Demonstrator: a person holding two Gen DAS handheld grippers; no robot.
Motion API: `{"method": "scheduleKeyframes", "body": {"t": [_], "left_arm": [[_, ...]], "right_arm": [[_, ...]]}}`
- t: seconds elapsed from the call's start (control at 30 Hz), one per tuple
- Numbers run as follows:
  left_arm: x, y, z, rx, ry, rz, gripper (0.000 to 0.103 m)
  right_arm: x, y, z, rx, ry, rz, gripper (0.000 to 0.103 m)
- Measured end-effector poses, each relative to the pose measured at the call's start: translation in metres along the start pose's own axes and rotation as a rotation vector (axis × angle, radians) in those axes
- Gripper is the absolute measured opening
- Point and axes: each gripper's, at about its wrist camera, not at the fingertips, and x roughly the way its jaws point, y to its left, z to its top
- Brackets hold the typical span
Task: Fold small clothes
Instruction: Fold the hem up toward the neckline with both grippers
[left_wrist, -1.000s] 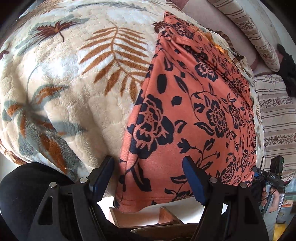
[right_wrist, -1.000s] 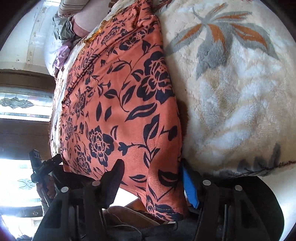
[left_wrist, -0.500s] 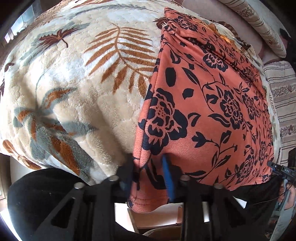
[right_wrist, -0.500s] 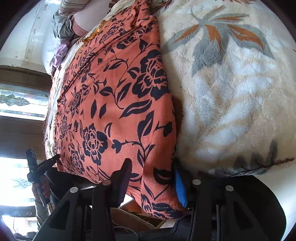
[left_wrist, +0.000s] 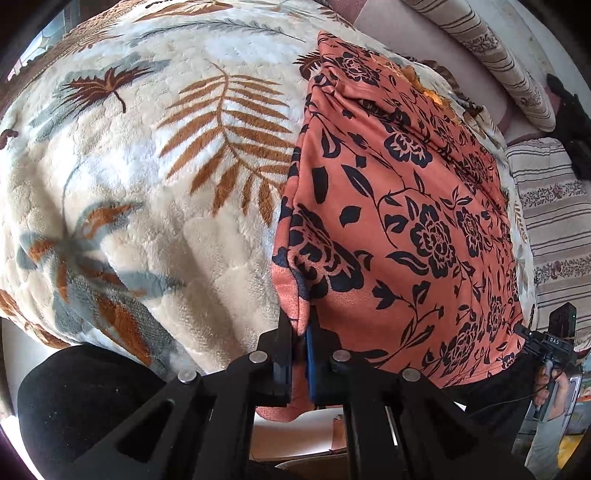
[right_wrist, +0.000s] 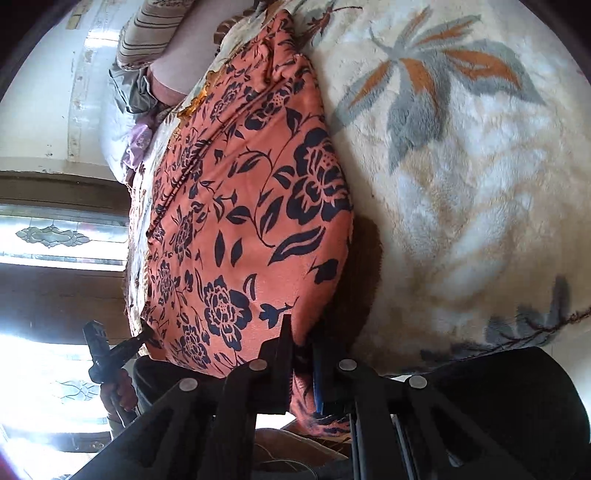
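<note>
An orange garment (left_wrist: 399, 229) with a dark flower print lies spread over a cream leaf-patterned blanket (left_wrist: 147, 177) on a bed. My left gripper (left_wrist: 300, 325) is shut on the garment's near left corner, the cloth pinched between the pads. In the right wrist view the same garment (right_wrist: 251, 221) runs away from me, and my right gripper (right_wrist: 301, 339) is shut on its near right corner at the bed's edge. Each view shows the other gripper at the garment's far bottom corner, held in a hand.
Striped pillows (left_wrist: 546, 236) lie beyond the garment's right side. A window with patterned glass (right_wrist: 55, 236) and a wooden frame stands at the left of the right wrist view. The blanket (right_wrist: 461, 184) stretches wide on both outer sides.
Both grippers went from open around the garment's near corners to shut on the cloth. The pinched edge now bunches up between each pair of pads.
</note>
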Motion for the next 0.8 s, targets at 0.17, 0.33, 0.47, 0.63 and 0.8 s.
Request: {"method": "scheduleKeyframes", "body": {"t": [0.17,0.33,0.47,0.63,0.8], "left_arm": [[-0.007,0.001,0.005,0.004,-0.002,-0.022,0.006],[-0.023,-0.013,0.022,0.055,-0.04,-0.058,0.006],[-0.06,-0.042,0.081,0.099,-0.155,-0.167,0.006],[-0.064,-0.061,0.197,0.042,-0.335,-0.229,0.01],[0.061,-0.051,0.279,-0.035,-0.189,0.032,0.064]], "right_arm": [[-0.001,0.001,0.004,-0.001,-0.001,0.033,0.008],[0.004,0.001,0.012,0.033,0.002,0.104,0.008],[-0.011,0.025,0.051,0.021,-0.06,0.23,0.008],[-0.05,0.065,0.165,-0.018,-0.324,0.372,0.008],[0.013,0.028,0.263,0.109,-0.351,0.232,0.068]]}}
